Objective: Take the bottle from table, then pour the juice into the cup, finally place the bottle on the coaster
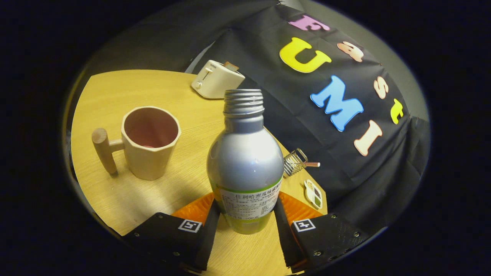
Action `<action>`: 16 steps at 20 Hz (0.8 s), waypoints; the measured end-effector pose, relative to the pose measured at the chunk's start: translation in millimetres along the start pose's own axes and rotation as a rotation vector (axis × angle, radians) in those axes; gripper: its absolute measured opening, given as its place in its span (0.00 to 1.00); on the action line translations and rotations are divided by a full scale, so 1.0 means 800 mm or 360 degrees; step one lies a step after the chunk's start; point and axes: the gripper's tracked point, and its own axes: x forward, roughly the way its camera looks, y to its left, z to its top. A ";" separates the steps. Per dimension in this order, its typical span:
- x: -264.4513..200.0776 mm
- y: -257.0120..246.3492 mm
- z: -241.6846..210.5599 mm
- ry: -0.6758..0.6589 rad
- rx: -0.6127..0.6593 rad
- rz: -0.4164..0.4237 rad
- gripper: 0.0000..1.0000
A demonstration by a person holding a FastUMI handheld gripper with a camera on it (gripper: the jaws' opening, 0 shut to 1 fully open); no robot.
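The jaws (245,218) are clamped on the bottle (245,161), one finger pressing each side of its labelled lower body, so the bottle sits squarely between the fingers with its open threaded neck pointing up toward twelve o'clock. The bottle's base appears to hover just above or rest on the bench (115,92); which one I cannot tell. An orange coaster (197,209) shows behind the bottle's base, its ribbed edge peeking out at both sides just past the fingers.

By my reading, the taking step is settled and the pour is the step in hand. The cup (149,142), with its round wooden handle sticking out at nine o'clock, stands at about ten o'clock from the bottle, near but clearly apart, its mouth open and facing up. The next move calls for carrying the bottle over toward ten o'clock until the neck is above the cup's rim, then tipping it that way slowly so the juice lands inside instead of on the bench. The grip is low on the body, so the tilt needs care against slipping.

Counted: one bottle, one cup, one coaster. Beyond them, one toaster (216,78) at twelve o'clock, one small wire rack (294,161) at three o'clock, and one small flat tag (313,193) beside the bench edge at about four o'clock.
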 end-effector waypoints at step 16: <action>0.005 -0.001 0.012 0.0102 -0.0697 -0.0082 0.72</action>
